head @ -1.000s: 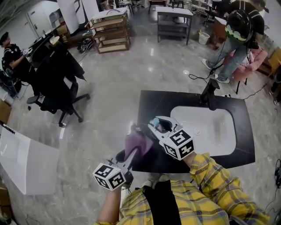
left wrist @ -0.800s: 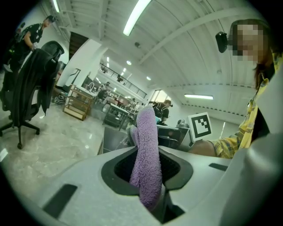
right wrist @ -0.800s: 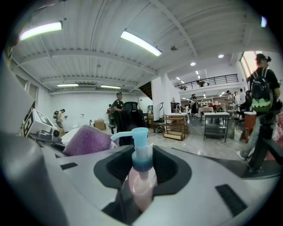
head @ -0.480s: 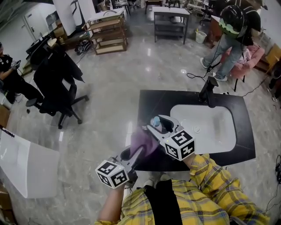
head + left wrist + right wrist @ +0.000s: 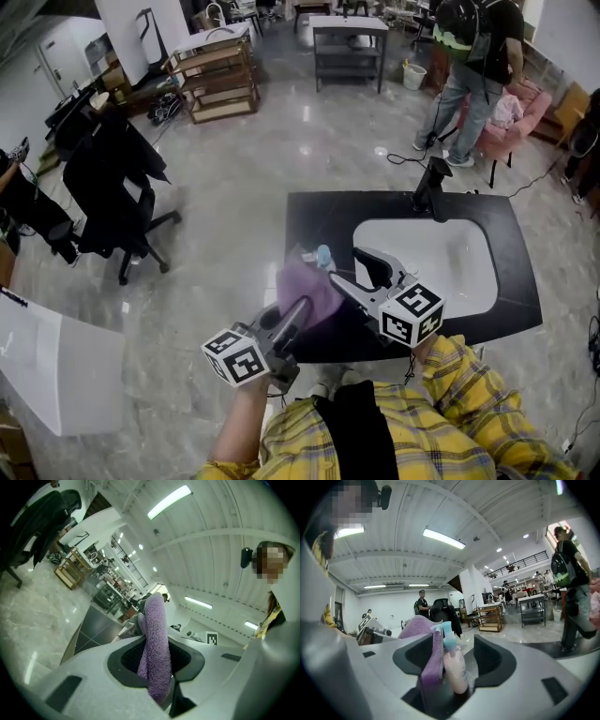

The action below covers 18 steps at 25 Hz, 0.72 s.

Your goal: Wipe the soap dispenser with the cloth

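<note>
The soap dispenser [image 5: 323, 255], a pale pink bottle [image 5: 456, 672] with a blue pump, stands upright on the left part of the black countertop [image 5: 309, 211]. My right gripper [image 5: 349, 267] reaches in from the right. Its jaws are opening, with the bottle between them and a clear gap on the right side [image 5: 453, 656]. My left gripper [image 5: 292, 314] is shut on the purple cloth [image 5: 309, 289], which bunches up between its pads [image 5: 154, 620]. The cloth hangs against the bottle's left side [image 5: 429, 663].
A white sink basin [image 5: 427, 272] with a black faucet [image 5: 431, 187] fills the countertop's right half. On the floor stand a black office chair [image 5: 112, 192] at left, wooden shelves [image 5: 220, 70] and a metal table [image 5: 347, 42] behind. A person [image 5: 469, 56] stands at back right.
The right gripper's jaws have spread wide and its cube has drawn back to the right, away from the bottle. The left gripper has lifted a little with the cloth.
</note>
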Each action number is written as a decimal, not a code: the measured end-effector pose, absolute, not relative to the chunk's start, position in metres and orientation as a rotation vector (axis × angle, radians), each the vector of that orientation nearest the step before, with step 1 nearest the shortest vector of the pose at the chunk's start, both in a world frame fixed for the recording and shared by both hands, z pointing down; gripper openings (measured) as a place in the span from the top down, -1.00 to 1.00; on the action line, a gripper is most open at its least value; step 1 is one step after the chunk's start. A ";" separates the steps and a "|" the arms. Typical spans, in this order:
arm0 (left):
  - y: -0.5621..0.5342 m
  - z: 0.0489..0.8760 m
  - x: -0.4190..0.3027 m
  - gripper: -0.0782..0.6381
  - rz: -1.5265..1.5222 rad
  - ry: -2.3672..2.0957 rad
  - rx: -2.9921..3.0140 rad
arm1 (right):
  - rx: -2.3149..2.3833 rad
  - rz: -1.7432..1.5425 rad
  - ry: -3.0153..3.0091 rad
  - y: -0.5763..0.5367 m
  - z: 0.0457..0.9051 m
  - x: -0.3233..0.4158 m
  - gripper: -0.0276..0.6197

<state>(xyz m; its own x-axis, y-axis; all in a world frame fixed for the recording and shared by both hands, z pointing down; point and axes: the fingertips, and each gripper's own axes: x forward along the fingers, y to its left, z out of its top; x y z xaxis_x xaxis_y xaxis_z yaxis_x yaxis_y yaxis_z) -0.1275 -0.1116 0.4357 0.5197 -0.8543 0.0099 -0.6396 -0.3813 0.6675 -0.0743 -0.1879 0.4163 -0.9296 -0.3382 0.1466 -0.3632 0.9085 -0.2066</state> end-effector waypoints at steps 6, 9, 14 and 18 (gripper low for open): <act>-0.122 0.461 -0.131 0.57 -0.403 -1.213 2.081 | 0.605 0.372 -2.952 -0.190 0.418 -0.056 0.17; -0.125 0.474 -0.134 0.57 -0.328 -1.254 2.048 | 0.608 0.371 -2.940 -0.187 0.421 -0.051 0.17; -0.132 0.489 -0.138 0.57 -0.161 -1.338 2.024 | 0.611 0.387 -2.920 -0.184 0.427 -0.048 0.17; -0.136 0.502 -0.139 0.57 0.016 -1.409 2.022 | 0.618 0.397 -2.906 -0.184 0.433 -0.042 0.17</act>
<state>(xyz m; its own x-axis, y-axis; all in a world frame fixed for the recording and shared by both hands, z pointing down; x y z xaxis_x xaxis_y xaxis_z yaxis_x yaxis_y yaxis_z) -0.1391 -0.1364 0.5021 0.4183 -0.8307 0.3673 -0.8387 -0.1981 0.5073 -0.0423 -0.1841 0.4328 -0.9050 -0.3789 0.1936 -0.4169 0.8805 -0.2256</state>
